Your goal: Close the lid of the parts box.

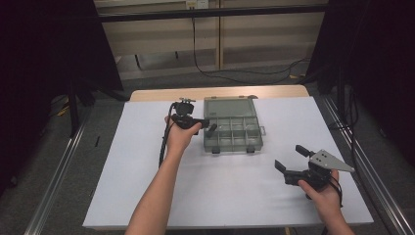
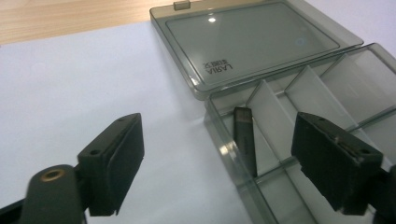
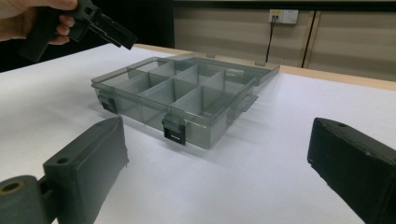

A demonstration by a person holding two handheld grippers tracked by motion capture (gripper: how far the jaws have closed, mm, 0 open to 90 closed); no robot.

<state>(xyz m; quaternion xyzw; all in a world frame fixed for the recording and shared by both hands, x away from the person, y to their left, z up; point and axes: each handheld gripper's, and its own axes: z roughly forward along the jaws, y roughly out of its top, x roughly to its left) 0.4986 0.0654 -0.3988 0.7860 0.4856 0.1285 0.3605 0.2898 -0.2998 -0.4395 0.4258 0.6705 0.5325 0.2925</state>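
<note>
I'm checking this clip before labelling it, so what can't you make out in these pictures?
- Dark stick in the box: its lower end is hidden behind a divider in the left gripper view; too small to identify in the high view.
- Lid lettering: upside down and blurred, left gripper view.
- Right gripper: body cut off by the bottom edge, right gripper view.

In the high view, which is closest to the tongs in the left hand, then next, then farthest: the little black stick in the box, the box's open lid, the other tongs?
1. Black stick: in the box's near-left compartment, right by the left tongs.
2. Open lid: lying flat behind the box.
3. Right tongs: far off at the table's right front.
</note>
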